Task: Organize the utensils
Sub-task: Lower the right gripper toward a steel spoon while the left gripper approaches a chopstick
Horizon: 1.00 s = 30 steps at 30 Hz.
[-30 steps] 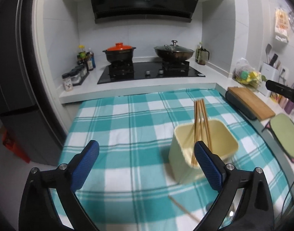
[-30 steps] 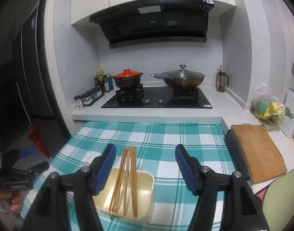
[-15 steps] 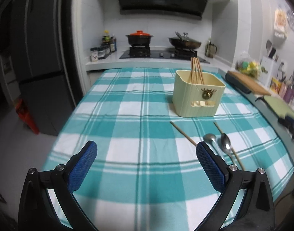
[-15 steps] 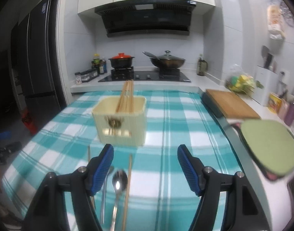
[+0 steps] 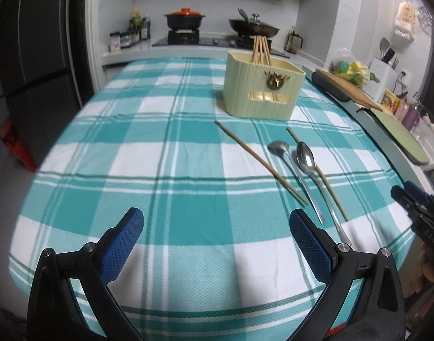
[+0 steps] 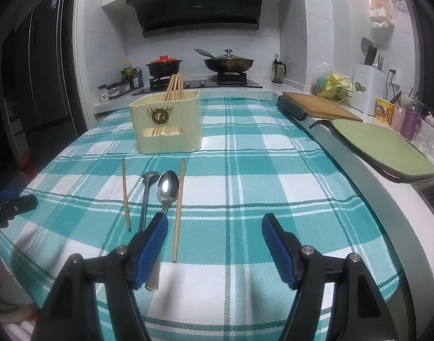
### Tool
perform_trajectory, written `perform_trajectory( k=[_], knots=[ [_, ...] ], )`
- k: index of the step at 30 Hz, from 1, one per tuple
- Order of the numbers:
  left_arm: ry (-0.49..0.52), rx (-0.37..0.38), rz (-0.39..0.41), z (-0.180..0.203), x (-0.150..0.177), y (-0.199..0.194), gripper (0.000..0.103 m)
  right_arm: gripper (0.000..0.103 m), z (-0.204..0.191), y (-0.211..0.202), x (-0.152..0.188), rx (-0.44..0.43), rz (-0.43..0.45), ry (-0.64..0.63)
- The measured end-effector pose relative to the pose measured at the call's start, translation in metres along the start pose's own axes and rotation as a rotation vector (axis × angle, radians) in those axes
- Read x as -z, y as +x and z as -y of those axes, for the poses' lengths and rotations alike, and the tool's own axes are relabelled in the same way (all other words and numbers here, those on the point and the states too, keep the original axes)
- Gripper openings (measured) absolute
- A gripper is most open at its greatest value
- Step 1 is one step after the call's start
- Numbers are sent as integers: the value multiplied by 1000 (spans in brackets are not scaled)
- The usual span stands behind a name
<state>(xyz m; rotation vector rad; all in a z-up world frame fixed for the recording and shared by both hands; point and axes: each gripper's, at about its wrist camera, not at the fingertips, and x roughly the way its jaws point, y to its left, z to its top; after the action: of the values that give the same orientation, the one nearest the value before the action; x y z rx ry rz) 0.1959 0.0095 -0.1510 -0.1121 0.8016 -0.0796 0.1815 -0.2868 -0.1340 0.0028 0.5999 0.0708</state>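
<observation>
Four loose utensils sit on the checked cloth just in front of the cream holder [image 6: 168,122] — two chopsticks and two spoons, all lying roughly parallel, long axes running from the holder back toward the table's near edge. The big spoon [image 6: 167,189] points its bowl at the holder, handle toward the right gripper [image 6: 214,251], whose left finger hangs right over that handle. The right gripper is clearly the nearer one; its jaws are spread with nothing between them. The left gripper [image 5: 217,244] is also spread and empty, well off to the side. I'd guess the right grabs the spoon handle first.
</observation>
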Motion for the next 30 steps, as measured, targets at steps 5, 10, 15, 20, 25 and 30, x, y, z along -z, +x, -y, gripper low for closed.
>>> perform_trajectory(
  k=[5, 10, 15, 20, 25, 30],
  knots=[
    [-42, 20, -28, -4, 0, 20, 102, 70, -2, 15, 6, -27, -35, -14],
    [-29, 16, -67, 6, -16, 47, 102, 70, -2, 41, 12, -37, -94, -39],
    [31, -2, -67, 34, -37, 80, 102, 53, -5, 63, 5, -76, -144, -58],
    [119, -48, -78, 64, -53, 116, 102, 34, -12, 87, -9, -139, -193, -68],
    [157, -118, -116, 72, -52, 142, 102, 34, -20, 104, -16, -150, -225, -97],
    [165, -170, -153, 64, -46, 154, 102, 34, -30, 120, -14, -163, -278, -131]
  ],
)
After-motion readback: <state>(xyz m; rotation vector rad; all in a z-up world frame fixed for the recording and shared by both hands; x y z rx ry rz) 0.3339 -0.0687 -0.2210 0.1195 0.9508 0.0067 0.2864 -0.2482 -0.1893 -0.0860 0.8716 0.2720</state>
